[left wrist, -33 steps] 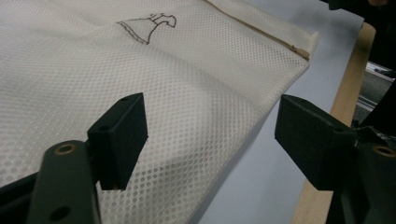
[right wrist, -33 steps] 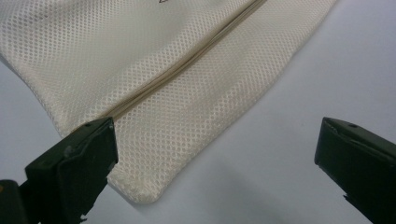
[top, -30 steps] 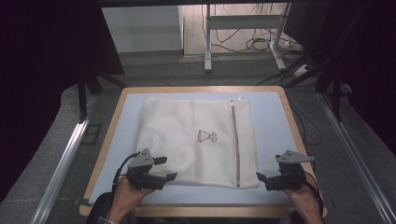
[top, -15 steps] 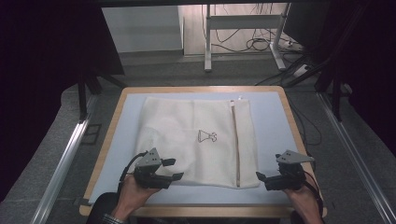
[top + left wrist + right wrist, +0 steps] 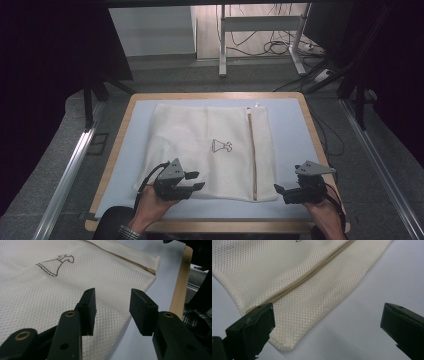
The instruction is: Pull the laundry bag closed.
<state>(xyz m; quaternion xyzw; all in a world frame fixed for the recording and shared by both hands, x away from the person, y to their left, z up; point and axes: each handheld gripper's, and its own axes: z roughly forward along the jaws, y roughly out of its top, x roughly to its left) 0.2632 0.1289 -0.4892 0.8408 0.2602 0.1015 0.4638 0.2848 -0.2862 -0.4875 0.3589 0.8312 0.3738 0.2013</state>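
Reaching in from the lower left of the high view, the left gripper (image 5: 192, 180) hangs over the near edge of the cream mesh laundry bag (image 5: 210, 150), which lies flat in the middle of the pale blue mat (image 5: 292, 130) on the wooden-rimmed table (image 5: 120, 135). Its jaws have just been closing but stand parted in the left gripper view, with the bag's hem below and between them and no cloth pinched yet. This looks like the approach to a grasp on the bag's near edge. The zipper (image 5: 251, 150) runs up the bag's right side. At lower right, the right gripper (image 5: 281, 191) waits just beside the bag's near right corner, jaws wide apart with nothing in them. The next move probably calls for lowering each gripper onto its part of the hem and pinching the mesh.
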